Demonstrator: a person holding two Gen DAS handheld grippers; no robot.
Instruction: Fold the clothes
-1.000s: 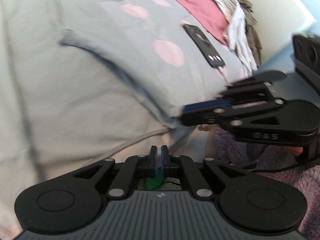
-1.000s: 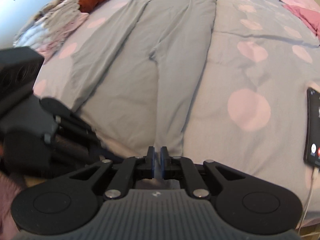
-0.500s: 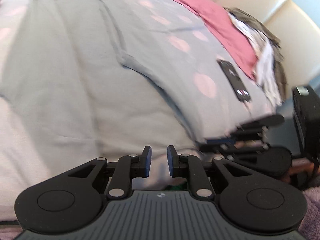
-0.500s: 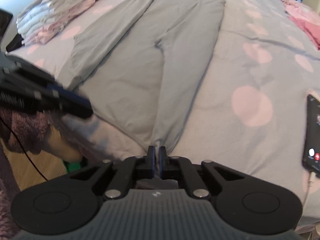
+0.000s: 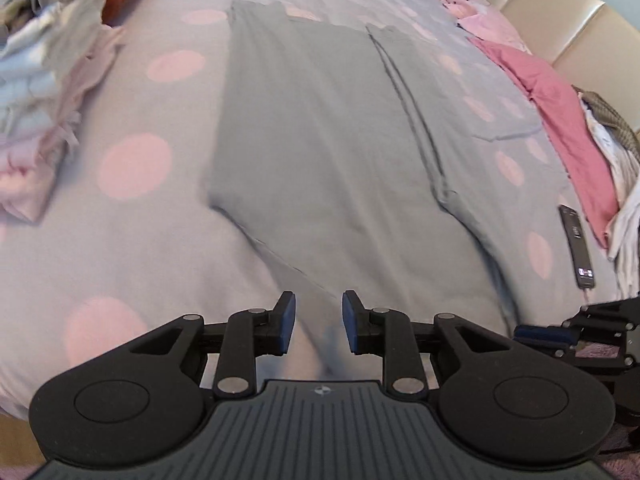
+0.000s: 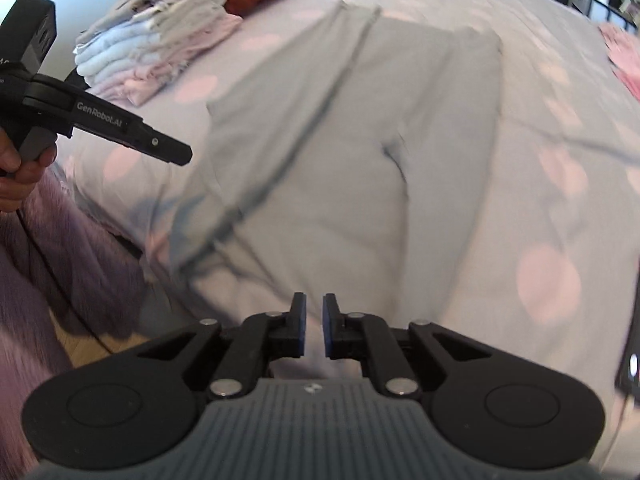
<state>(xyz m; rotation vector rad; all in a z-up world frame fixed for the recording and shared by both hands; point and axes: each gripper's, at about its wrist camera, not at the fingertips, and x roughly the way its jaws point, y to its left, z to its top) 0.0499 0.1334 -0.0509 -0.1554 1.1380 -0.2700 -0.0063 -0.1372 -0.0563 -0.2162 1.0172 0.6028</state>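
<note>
Grey trousers [image 5: 320,132] lie flat on the spotted bed [image 5: 132,168], legs toward 12 o'clock. Left gripper [image 5: 319,322]: jaws spread and opening, nothing pinched. Right gripper [image 6: 312,326]: jaws slightly parted, opening, empty. Phone [image 5: 578,246] at 3 o'clock.

A bed [image 5: 132,240] with pale pink-dotted cover fills the room; cream padded headboard [image 5: 568,36] behind; daylight.

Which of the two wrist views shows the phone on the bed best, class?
The left wrist view: the phone lies whole on the dotted bedspread beside the pink garment. The right wrist view catches only a blurred sliver at its right edge.
</note>
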